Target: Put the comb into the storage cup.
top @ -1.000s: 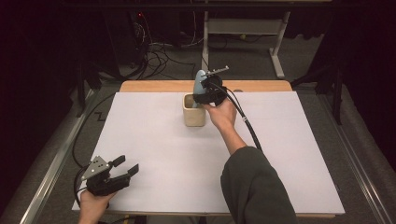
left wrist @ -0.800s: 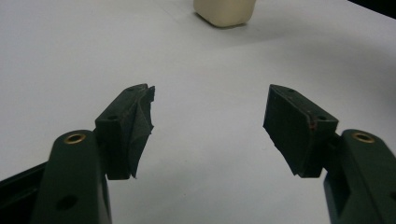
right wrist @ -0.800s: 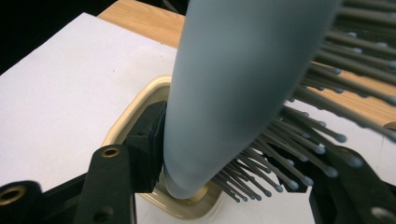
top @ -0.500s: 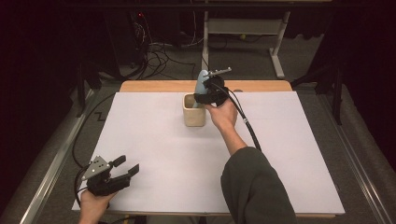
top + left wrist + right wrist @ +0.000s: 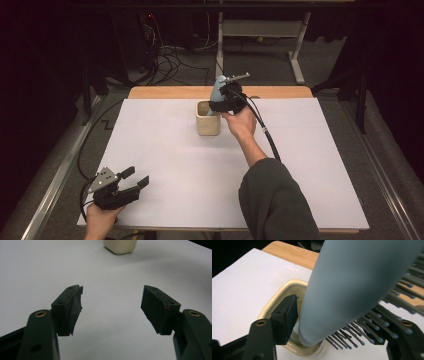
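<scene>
A pale blue hairbrush [image 5: 218, 85] stands tilted with its lower end inside a cream square cup [image 5: 207, 125] near the table's far edge. My right gripper [image 5: 225, 102] is at the brush just above the cup. In the right gripper view the brush [image 5: 357, 285] sits between the jaws, its bristles [image 5: 352, 336] toward the right jaw. The jaws have just been opening, and the left pad [image 5: 287, 312] stands slightly off the brush over the cup [image 5: 277, 300]. My left gripper [image 5: 136, 180] rests at the front left, open with nothing between its fingers [image 5: 112, 307]. Its view shows the cup [image 5: 120, 245] far ahead.
A white sheet [image 5: 165, 150] covers the table, with a bare wooden strip [image 5: 165, 92] along the far edge. The right gripper's black cable [image 5: 267, 137] trails across the table beside the forearm. Cables and a desk frame lie on the dark floor beyond.
</scene>
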